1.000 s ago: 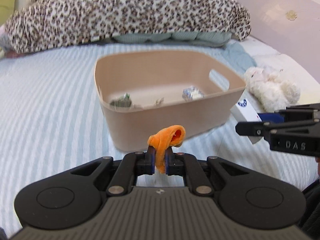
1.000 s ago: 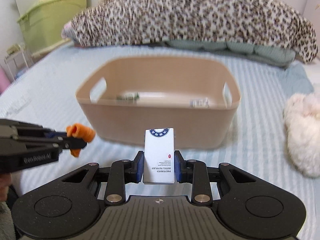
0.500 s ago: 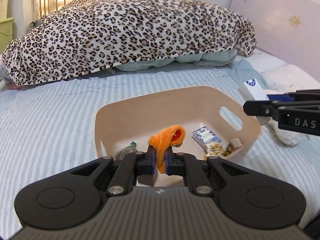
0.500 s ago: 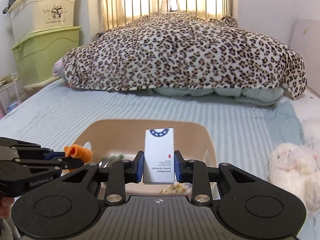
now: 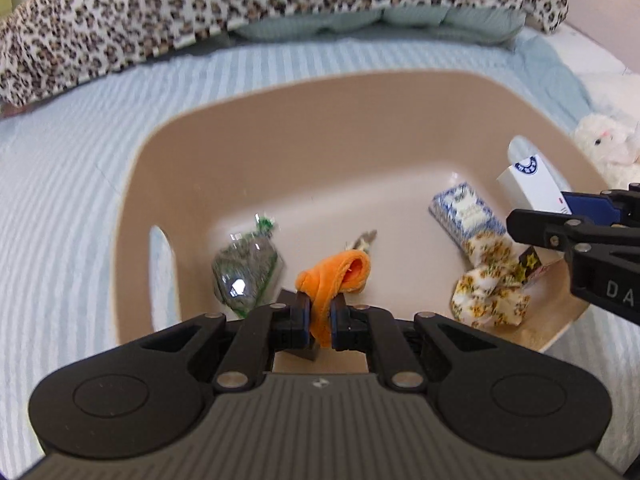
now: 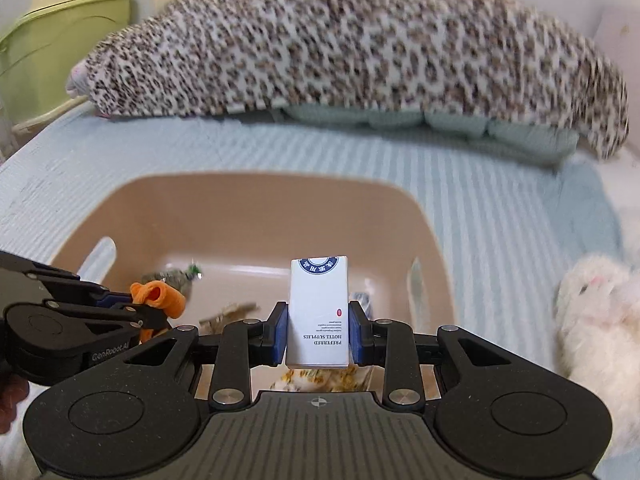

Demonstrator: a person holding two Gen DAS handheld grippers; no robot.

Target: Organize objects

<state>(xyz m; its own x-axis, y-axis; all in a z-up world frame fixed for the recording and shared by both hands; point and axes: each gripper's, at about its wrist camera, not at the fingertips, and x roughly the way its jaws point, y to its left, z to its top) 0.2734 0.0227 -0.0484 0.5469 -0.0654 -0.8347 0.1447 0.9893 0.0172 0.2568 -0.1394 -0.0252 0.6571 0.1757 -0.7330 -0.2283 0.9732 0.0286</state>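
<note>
A tan plastic bin (image 5: 280,120) stands on the striped bed; it also shows in the right wrist view (image 6: 248,208). My left gripper (image 5: 320,316) is shut on an orange cloth (image 5: 336,276) and holds it above the bin's near inside. My right gripper (image 6: 318,334) is shut on a white box (image 6: 318,312) printed "hotel supplies", over the bin's right side; the box also shows in the left wrist view (image 5: 532,188). Inside the bin lie a green clear packet (image 5: 246,272), a blue patterned box (image 5: 466,214) and a yellow floral cloth (image 5: 488,280).
A leopard-print blanket (image 6: 352,52) lies piled across the bed behind the bin. A white plush toy (image 6: 596,312) lies on the bed to the right of the bin. Green storage boxes (image 6: 60,40) stand at the far left beside the bed.
Both grippers have risen from in front of the bin and moved forward over it, now tilted down into it. Each still holds its object.
</note>
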